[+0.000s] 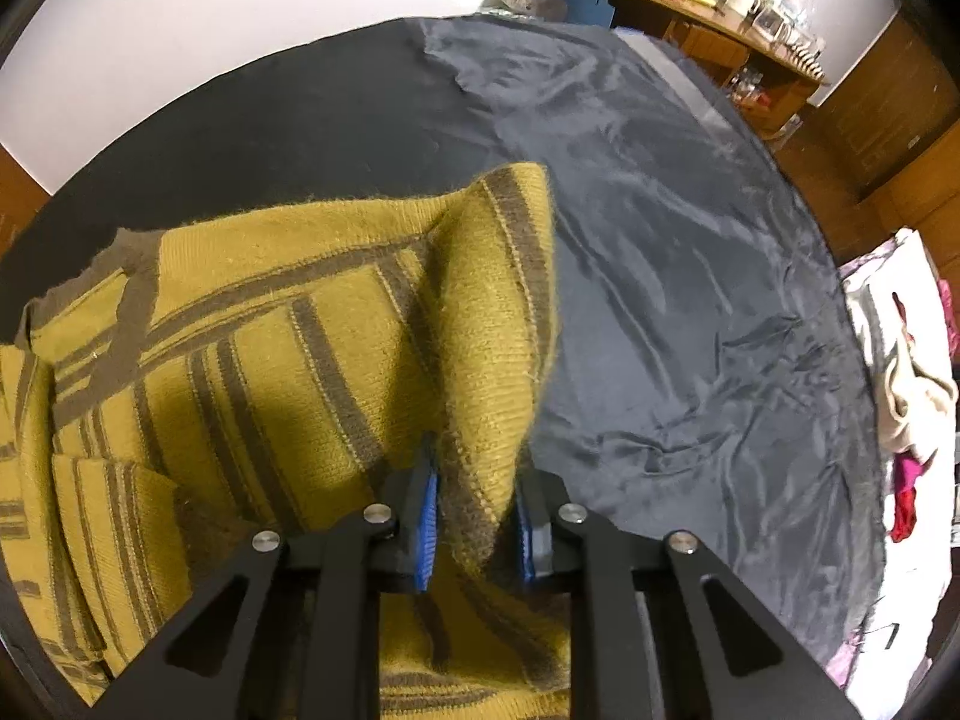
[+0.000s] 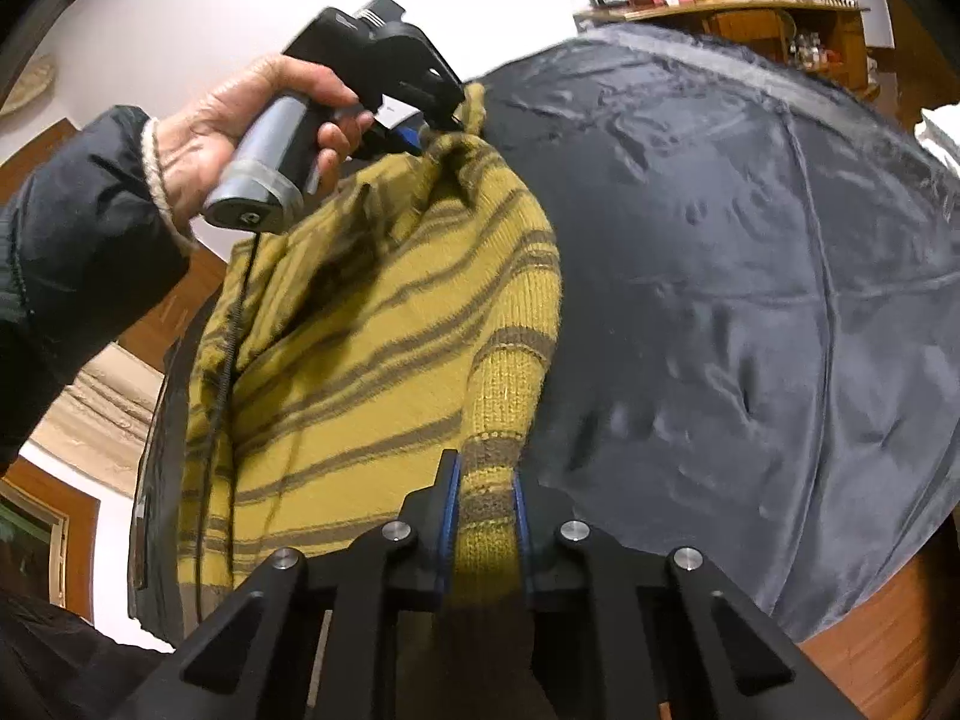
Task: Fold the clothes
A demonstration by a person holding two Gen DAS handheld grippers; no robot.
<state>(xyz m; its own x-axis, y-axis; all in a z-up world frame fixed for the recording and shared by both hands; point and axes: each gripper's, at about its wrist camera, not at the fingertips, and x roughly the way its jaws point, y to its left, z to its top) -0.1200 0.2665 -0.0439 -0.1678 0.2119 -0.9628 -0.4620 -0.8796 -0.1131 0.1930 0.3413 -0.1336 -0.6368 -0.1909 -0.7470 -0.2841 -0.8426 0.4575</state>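
A mustard-yellow knitted sweater with brown stripes (image 1: 270,360) lies partly on the dark cloth-covered table (image 1: 690,300). My left gripper (image 1: 477,516) is shut on a brown-striped edge of the sweater and lifts a fold of it. My right gripper (image 2: 486,516) is shut on another striped edge of the sweater (image 2: 384,360), which hangs stretched between the two grippers. The left gripper (image 2: 432,126), held in a hand, shows in the right wrist view at the sweater's far end.
The table cloth (image 2: 750,270) is wrinkled and grey-blue. A pile of other clothes (image 1: 912,396) lies off the table's right edge. A cluttered wooden desk (image 1: 690,6) stands behind. A cable (image 2: 225,372) hangs from the left gripper over the sweater.
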